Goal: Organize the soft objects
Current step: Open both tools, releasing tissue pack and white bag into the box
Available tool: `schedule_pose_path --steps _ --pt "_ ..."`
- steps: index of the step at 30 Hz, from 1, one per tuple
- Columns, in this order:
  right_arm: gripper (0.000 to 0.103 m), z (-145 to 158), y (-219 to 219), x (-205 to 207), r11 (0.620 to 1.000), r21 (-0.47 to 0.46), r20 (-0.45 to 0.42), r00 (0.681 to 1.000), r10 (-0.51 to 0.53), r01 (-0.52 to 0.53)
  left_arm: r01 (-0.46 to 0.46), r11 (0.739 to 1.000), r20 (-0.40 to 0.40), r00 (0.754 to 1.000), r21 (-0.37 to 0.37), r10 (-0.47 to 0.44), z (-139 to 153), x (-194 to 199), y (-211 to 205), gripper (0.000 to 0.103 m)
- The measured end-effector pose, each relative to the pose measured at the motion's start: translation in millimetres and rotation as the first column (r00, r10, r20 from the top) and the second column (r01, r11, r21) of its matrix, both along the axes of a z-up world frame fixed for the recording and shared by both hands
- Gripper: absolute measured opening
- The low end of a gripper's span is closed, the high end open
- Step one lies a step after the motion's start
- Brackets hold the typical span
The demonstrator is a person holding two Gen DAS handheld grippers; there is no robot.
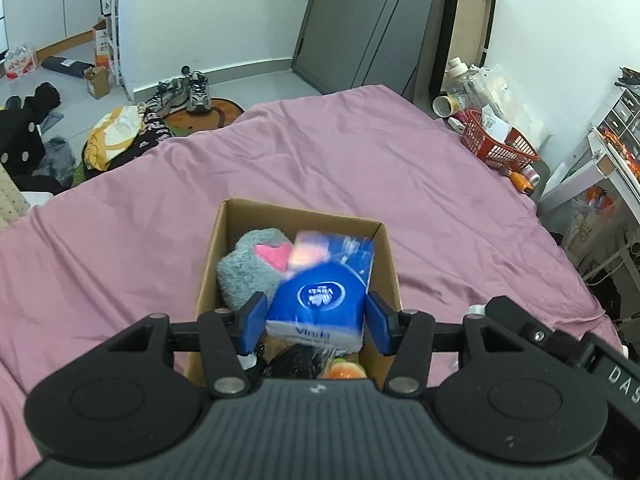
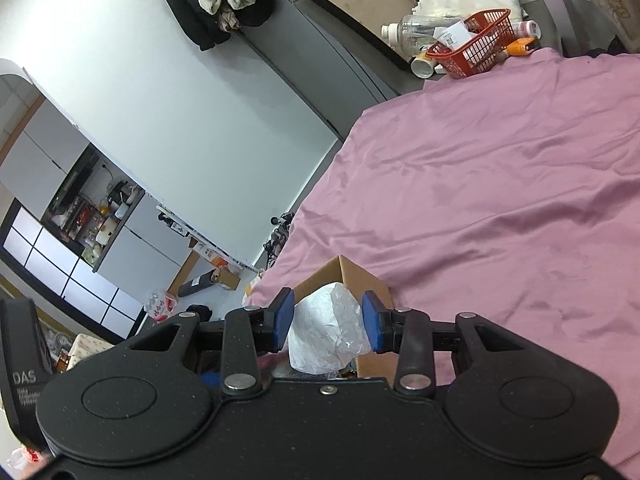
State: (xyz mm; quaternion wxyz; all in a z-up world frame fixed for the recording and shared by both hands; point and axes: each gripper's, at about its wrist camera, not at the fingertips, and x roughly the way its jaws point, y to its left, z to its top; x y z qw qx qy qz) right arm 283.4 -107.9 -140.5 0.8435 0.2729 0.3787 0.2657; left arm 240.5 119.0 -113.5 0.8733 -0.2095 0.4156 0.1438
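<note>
Left wrist view: the left tool (image 1: 316,322) is seen over the open cardboard box (image 1: 236,216) on the pink bed sheet (image 1: 360,168), blue pads at both sides of a blue tissue pack (image 1: 318,304), motion-blurred; whether it is clamped cannot be told. A grey plush (image 1: 250,268) lies inside, far left. Right wrist view only: the right tool (image 2: 328,322) is clenched on a white crumpled bag (image 2: 326,328) above the box's near edge. Bare sheet lies far and right, up to a red basket (image 2: 476,50).

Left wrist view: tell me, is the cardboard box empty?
No. The cardboard box already holds a grey plush, and the tissue pack sits over it.
</note>
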Motion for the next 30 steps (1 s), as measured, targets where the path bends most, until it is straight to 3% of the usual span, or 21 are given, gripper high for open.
schedule_pose_path --steps 13,16,18,30 --pt "0.038 -3.6 22.9 11.5 0.998 0.047 0.017 0.999 0.052 -0.052 0.012 0.999 -0.001 1.000 -0.035 -0.013 -9.3 18.1 17.2 0.051" --pt "0.042 -5.1 27.3 13.8 0.995 0.082 0.027 0.998 0.062 -0.064 0.006 0.999 -0.007 1.000 -0.038 -0.007 -9.2 16.5 23.0 0.052" --pt "0.052 -6.6 27.9 14.4 0.994 0.088 0.018 0.998 0.055 -0.057 0.005 0.999 -0.009 1.000 -0.041 -0.006 -8.1 15.5 25.9 0.053" --pt "0.053 2.3 11.9 0.6 0.998 0.052 -0.003 1.000 0.023 -0.023 -0.015 1.000 -0.041 0.999 0.019 0.016 0.3 5.1 21.3 0.069"
